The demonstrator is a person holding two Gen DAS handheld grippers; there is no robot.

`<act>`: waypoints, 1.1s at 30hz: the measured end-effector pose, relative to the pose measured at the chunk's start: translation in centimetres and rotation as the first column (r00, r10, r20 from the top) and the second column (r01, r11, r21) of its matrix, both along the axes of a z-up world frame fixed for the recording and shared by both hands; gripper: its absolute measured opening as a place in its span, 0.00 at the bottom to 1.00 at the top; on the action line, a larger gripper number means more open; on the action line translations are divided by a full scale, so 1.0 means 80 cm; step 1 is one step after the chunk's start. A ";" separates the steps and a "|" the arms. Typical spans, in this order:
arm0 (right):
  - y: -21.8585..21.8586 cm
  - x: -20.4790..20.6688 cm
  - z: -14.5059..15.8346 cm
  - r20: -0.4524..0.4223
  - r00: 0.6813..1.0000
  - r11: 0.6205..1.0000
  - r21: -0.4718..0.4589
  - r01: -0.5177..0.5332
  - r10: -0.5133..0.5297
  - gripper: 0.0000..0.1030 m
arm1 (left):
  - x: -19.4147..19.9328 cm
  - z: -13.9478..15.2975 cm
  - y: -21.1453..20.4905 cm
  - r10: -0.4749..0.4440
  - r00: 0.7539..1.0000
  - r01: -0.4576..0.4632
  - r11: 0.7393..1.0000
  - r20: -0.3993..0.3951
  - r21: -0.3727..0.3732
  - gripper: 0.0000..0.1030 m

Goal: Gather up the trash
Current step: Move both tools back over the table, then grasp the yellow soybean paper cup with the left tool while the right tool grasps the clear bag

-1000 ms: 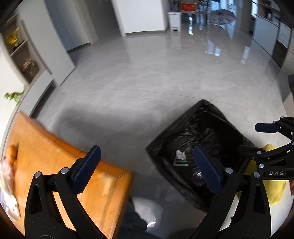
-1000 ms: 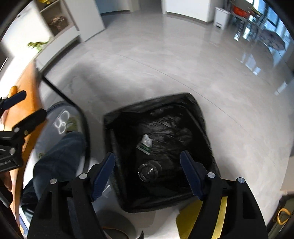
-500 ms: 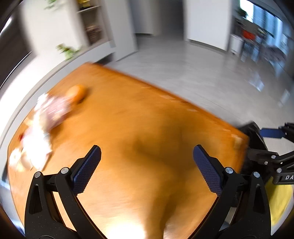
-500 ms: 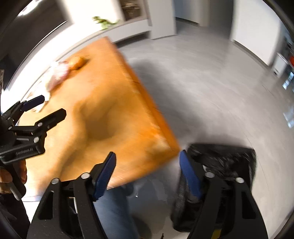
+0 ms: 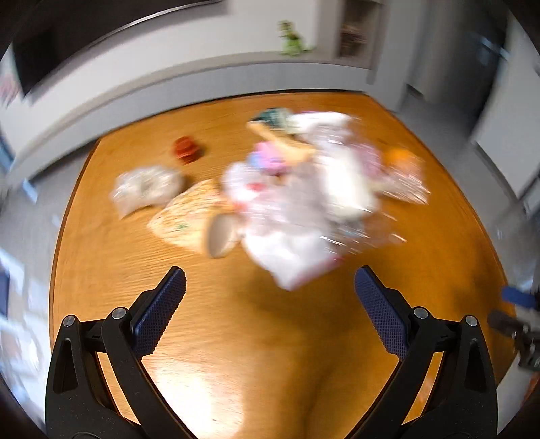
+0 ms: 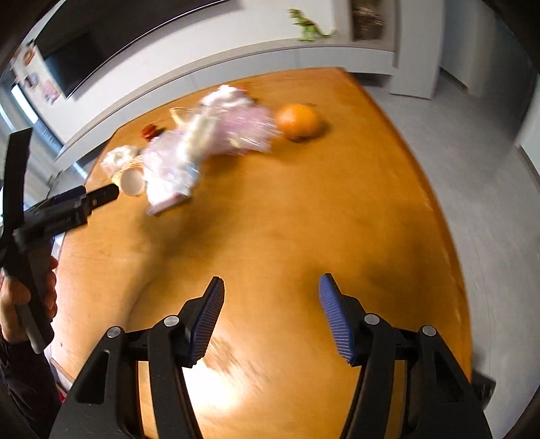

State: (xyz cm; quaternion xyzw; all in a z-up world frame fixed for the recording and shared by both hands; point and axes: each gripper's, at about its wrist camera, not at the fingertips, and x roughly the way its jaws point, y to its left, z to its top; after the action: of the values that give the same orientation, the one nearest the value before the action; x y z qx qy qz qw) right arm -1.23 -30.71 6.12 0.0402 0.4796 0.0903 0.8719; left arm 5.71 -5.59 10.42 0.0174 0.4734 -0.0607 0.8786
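Note:
A heap of trash (image 5: 303, 202) lies on the far half of the orange wooden table (image 5: 253, 337): clear and white plastic wrappers, a pink packet, a tipped paper cup (image 5: 219, 236), a crumpled wrapper (image 5: 145, 189) and a small red item (image 5: 185, 148). My left gripper (image 5: 269, 273) hangs open above the bare near half, just short of the heap. My right gripper (image 6: 271, 280) is over bare wood too, its jaws closing with nothing between them. From the right wrist, the heap (image 6: 202, 141) is far left, with an orange (image 6: 298, 121) beside it. Both views are motion-blurred.
A hand (image 6: 20, 304) holds the left gripper at the left edge of the right wrist view. Grey floor (image 6: 489, 202) runs along the table's right side. Behind the table are a white ledge with a green toy dinosaur (image 6: 308, 25) and a dark screen (image 6: 77, 67).
Both grippers have swung from above the black-lined trash bin on the floor across to the table. The bin has left both views and the trash heap has come into them.

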 end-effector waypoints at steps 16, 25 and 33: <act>0.071 0.122 -0.003 -0.039 0.997 0.998 0.031 -0.058 0.059 0.59 | 0.163 -0.102 0.085 0.259 0.910 -0.286 0.957 -0.325 -0.039 0.93; 0.092 0.196 -0.015 -0.085 0.996 0.994 0.113 -0.014 0.023 0.52 | 0.136 -0.089 0.120 0.217 0.943 -0.220 0.975 -0.252 0.017 0.66; 0.100 0.188 -0.019 -0.109 0.993 0.979 0.201 -0.031 0.054 0.13 | 0.098 -0.070 0.154 0.206 0.953 -0.222 0.974 -0.222 -0.050 0.66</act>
State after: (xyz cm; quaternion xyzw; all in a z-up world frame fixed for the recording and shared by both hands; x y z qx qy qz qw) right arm 13.80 -22.68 4.61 0.1221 0.5177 0.1538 0.8327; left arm 13.56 6.77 4.85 -0.0733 0.5625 0.0159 0.8234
